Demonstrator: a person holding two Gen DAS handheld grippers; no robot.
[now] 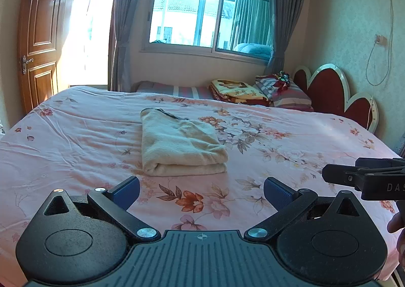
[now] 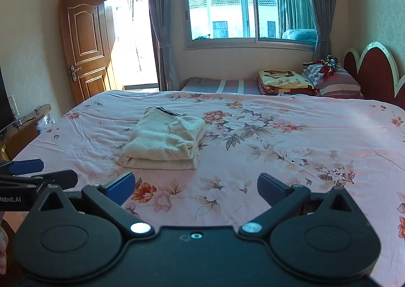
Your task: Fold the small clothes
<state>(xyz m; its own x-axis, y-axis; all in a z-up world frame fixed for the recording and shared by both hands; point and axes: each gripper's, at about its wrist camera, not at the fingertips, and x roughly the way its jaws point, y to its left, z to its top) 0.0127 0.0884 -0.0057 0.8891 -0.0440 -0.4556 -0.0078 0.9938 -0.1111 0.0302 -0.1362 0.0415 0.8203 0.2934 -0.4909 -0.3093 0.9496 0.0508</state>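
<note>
A cream folded garment lies on the bed, on the pink floral sheet, left of the large flower print, its folded edge toward the cameras. The left hand-held gripper hangs above the sheet just short of the garment, jaws spread wide, grasping nothing. The right hand-held gripper is beside it, likewise released and empty, apart from the garment. Folded blankets and a striped pillow sit by the red headboard.
</note>
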